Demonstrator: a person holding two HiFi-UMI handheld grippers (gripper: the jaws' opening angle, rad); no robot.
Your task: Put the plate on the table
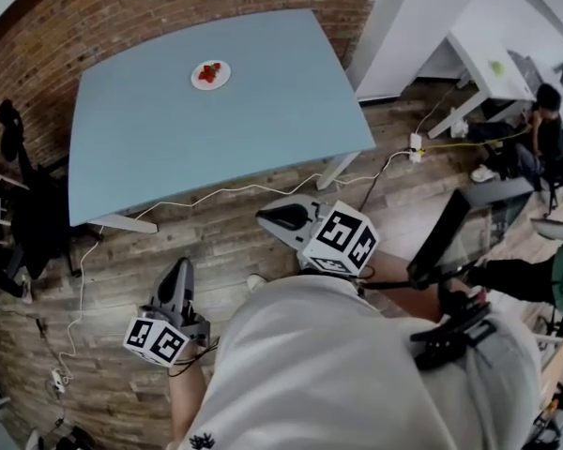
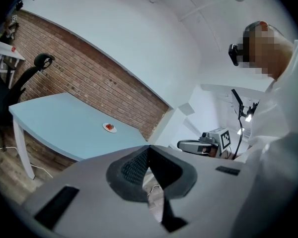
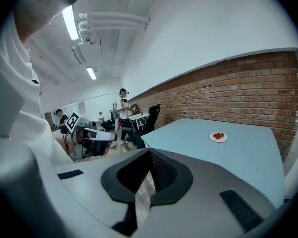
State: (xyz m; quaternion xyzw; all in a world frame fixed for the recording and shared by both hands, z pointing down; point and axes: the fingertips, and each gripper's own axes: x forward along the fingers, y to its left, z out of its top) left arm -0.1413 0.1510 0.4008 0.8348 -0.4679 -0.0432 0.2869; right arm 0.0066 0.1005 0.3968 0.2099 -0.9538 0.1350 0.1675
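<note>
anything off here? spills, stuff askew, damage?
Nothing stands out. The plate sits flat on the blue table with the red food on it, nothing spilled. The only untidy bit is a white cable trailing loose across the wooden floor by the table.

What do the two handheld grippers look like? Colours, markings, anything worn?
The left gripper and right gripper match: light grey moulded bodies with black, ribbed jaw pads. Each carries a white cube printed with black square markers. The person wears a white top.
</note>
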